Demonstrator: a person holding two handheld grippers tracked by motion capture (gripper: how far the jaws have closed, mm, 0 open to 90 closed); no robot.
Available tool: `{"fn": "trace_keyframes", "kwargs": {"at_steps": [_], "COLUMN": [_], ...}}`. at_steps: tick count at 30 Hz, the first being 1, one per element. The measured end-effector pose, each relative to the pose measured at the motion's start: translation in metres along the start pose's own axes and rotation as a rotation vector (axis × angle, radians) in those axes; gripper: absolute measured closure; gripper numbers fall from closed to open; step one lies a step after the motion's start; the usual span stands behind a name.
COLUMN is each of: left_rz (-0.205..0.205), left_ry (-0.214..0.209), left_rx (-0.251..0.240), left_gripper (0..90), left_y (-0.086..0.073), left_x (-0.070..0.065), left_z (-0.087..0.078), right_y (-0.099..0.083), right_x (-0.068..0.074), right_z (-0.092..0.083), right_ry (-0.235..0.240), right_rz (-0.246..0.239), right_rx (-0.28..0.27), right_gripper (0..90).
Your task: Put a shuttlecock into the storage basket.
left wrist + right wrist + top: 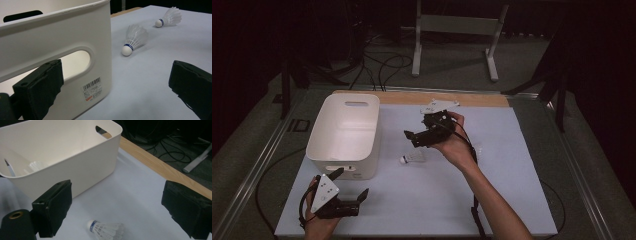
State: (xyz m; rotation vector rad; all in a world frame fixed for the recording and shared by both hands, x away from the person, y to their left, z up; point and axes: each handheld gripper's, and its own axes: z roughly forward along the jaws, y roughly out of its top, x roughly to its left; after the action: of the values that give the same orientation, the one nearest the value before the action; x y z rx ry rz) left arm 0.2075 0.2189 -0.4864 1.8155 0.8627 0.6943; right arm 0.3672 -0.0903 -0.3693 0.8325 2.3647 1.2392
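High view: white bin [343, 134] at about 9 o'clock of the table [422, 205], its near wall carrying a handle slot and a barcode label; one shuttlecock [412, 159] lying on its side on the pale surface, just off the bin's near right corner, at about 3 o'clock of that corner; second shuttlecock [477, 151] partly hidden behind the right wrist, farther toward 3 o'clock. Right gripper [416, 137] held above the table, pointing toward 8 o'clock, jaws spread wide and empty; the nearer shuttlecock sits below and just ahead of them, untouched. Left gripper [353, 184] low at 7 o'clock of the table, close to the bin's near wall, jaws likewise parted with nothing between them.

Left gripper view: bin wall [75, 50] at 10 o'clock; both shuttlecocks on the table at 1 o'clock, the nearer [133, 40] cork-down toward the viewer, the farther [168, 18] well apart from it.

Right gripper view: shuttlecock [107, 230] at 6 o'clock between the open jaws, cork toward the bin [62, 157]; something pale lies inside the bin, too indistinct to identify.
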Motion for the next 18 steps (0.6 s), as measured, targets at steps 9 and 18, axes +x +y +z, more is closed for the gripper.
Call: {"fn": "trace_keyframes", "kwargs": {"at_steps": [9, 18], "left_rz": [0.0, 0.0], "left_ry": [0.001, 0.0], "left_rx": [0.0, 0.0], "left_gripper": [0.4, 0.4], "left_y": [0.0, 0.0], "left_x": [0.0, 0.0], "left_z": [0.0, 0.0], "right_y": [-0.006, -0.011], "right_x": [-0.004, -0.009], "right_z": [-0.001, -0.004], "right_ry": [-0.01, -0.021], "right_rz": [0.004, 0.02], "right_rx": [0.004, 0.008], "right_gripper": [9.5, 9.5]}}
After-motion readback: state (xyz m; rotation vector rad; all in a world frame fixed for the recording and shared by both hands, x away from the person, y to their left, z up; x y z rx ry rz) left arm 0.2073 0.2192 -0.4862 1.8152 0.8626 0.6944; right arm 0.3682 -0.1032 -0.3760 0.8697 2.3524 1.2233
